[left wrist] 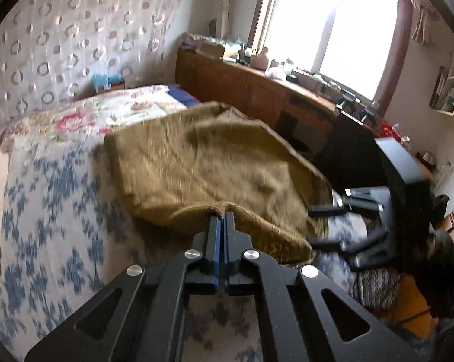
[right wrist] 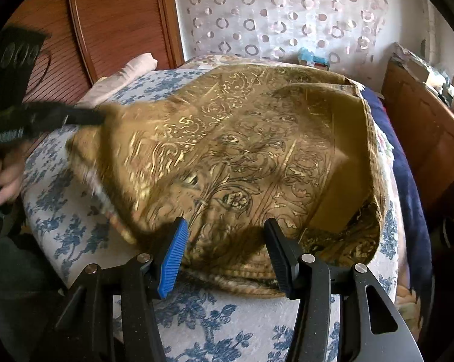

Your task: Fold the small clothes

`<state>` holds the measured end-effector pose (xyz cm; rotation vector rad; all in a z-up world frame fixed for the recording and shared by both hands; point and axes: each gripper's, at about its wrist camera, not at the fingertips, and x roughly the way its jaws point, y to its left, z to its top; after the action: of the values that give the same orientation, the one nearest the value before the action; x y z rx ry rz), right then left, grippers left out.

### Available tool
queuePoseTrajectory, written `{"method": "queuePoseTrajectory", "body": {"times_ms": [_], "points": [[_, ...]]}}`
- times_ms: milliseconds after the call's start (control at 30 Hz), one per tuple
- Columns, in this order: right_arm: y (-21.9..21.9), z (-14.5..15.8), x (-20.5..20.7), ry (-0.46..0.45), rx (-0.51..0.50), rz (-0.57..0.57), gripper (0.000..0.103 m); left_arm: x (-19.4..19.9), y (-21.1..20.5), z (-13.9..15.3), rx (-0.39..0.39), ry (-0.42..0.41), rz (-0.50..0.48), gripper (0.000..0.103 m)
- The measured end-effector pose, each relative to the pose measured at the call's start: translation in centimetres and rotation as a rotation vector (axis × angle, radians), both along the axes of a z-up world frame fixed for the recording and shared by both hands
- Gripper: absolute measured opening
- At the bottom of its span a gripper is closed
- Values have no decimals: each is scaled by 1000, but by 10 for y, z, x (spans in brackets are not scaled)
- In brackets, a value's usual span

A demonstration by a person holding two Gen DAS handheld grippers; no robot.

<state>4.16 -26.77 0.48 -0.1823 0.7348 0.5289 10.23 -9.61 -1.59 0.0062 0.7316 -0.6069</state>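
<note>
An olive-gold cloth (left wrist: 203, 163) with a gold scroll pattern (right wrist: 242, 157) lies on a bed with a blue-flowered cover (left wrist: 55, 211). My left gripper (left wrist: 222, 212) is shut on the cloth's near edge and lifts it slightly; it also shows at the left of the right wrist view (right wrist: 88, 117), pinching the cloth's left corner. My right gripper (right wrist: 225, 226) is open, its jaws wide apart just above the cloth's near edge, holding nothing. It shows at the right of the left wrist view (left wrist: 326, 223), beside the cloth's right edge.
A pink-flowered quilt (left wrist: 106, 111) lies at the far end of the bed. A wooden cabinet (left wrist: 245, 90) with clutter stands under the window. A wooden headboard (right wrist: 112, 21) and a pale pillow (right wrist: 127, 69) are at the bed's left. A circle-patterned curtain (right wrist: 281, 15) hangs behind.
</note>
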Motion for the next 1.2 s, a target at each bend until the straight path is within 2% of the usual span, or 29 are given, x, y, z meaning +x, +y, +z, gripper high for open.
{"method": "queuePoseTrajectory", "body": {"times_ms": [100,267,433,667,800,833,867,933,1033,1200], "points": [[2,3,-6,6,8,3,54,19,-7,0,13,-17,12,2],[4,6,-11,20,13,15,54,43,-7,-12,3,12,48,2],[10,-3,-8,34,-25,19,56,50,-2,-13,2,16,64,2],[6,-8,15,9,-63,-34,56,52,3,-12,2,11,73,2],[10,-8,23,-7,-79,-22,56,55,6,-9,-8,11,80,2],[10,-6,25,-16,-76,-17,46,56,7,-8,-7,9,81,2],[10,-3,27,-27,-66,-6,24,57,7,-7,-2,4,85,2],[10,6,34,-37,-40,13,10,59,6,-3,19,-16,97,2],[12,21,45,-96,-54,21,7,68,7,3,38,-30,125,2],[13,54,75,-169,-10,-6,7,89,13,7,47,-28,166,2]]}}
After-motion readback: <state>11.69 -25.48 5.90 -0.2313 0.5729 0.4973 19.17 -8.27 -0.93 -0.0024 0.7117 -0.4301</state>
